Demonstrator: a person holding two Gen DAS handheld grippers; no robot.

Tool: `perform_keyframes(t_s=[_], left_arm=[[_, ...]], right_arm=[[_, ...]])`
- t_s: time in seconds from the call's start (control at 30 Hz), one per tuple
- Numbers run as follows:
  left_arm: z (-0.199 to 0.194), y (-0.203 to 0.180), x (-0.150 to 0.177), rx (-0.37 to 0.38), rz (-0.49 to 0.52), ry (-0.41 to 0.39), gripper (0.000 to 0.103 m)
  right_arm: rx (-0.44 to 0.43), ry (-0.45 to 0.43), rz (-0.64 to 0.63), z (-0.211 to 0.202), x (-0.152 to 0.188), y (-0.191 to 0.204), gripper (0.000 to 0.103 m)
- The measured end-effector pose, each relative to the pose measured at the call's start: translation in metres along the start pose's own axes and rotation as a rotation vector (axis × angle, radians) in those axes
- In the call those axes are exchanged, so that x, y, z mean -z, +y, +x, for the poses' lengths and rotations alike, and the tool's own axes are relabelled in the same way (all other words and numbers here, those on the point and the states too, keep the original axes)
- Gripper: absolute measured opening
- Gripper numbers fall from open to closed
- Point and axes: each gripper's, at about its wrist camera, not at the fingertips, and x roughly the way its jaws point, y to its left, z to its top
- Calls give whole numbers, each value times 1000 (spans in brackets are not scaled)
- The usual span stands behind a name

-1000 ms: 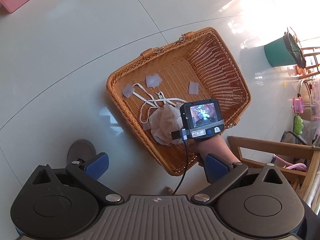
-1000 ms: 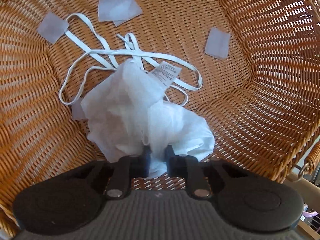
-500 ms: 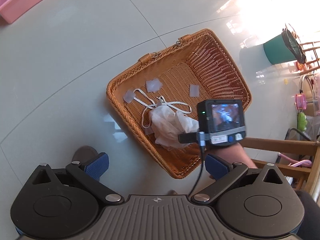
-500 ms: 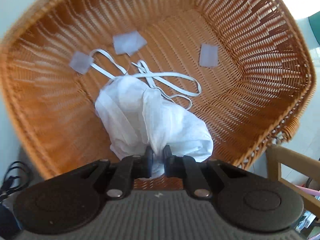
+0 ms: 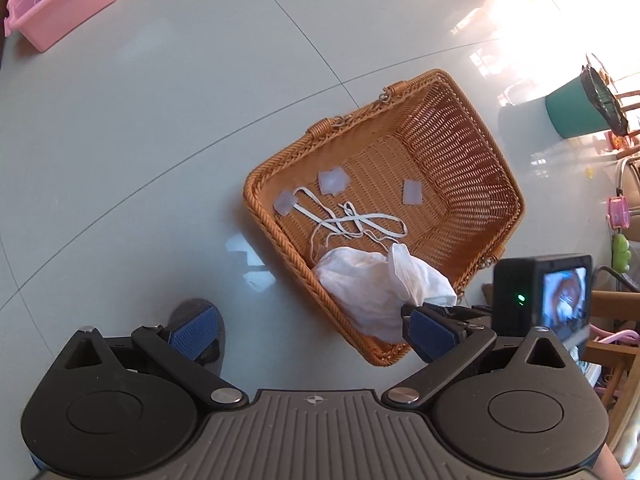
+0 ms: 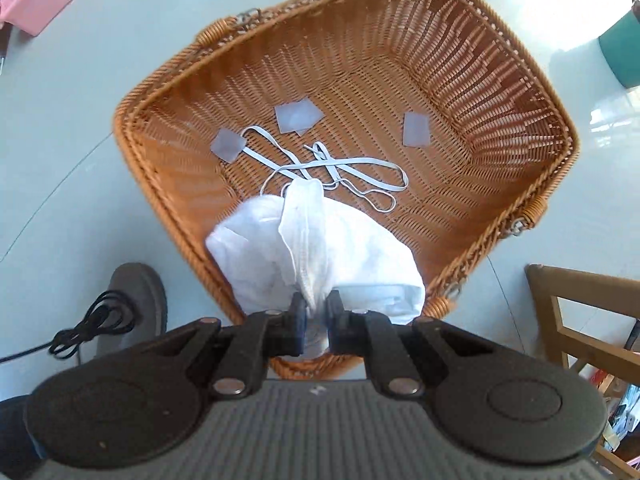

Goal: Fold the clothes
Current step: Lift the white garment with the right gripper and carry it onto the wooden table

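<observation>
A crumpled white garment (image 6: 320,252) with long white straps (image 6: 340,168) hangs half out of a wicker basket (image 6: 500,80) that stands on the floor. My right gripper (image 6: 314,320) is shut on a bunch of the garment and holds it above the basket's near rim. The garment (image 5: 376,284) and basket (image 5: 460,168) also show in the left wrist view. My left gripper (image 5: 308,332) is open and empty, above the floor to the left of the basket's near corner.
Several pale square patches (image 6: 298,116) lie on the basket's bottom. A pink tub (image 5: 60,4) sits at the far left, a green bin (image 5: 576,108) at the right. A wooden chair (image 6: 580,320) stands close on the right. A shoe (image 6: 136,304) and black cable (image 6: 92,320) are below left.
My right gripper has risen and pulled back with the garment, lifting it off the basket's bottom towards the near rim. The straps trail behind. The left gripper stayed open.
</observation>
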Motion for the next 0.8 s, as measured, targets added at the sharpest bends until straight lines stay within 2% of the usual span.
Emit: perform_keyframes(t_s=[0.17,0.33,0.5,0.8], left_arm=[[1,-4,3,-10,39,8,103],[1,2,9,-4,29,14,103],[7,12,27,11,35,64,103],[-4,20,63,32,58,36,103]], right_arm=[[-1,-31,32,-24,8,-5,10],[-24,-62,81,-54,19,-9,10],[-31,-92,94,-84,34,-6,10],[-5,-121,95,-125,68,-8,10]])
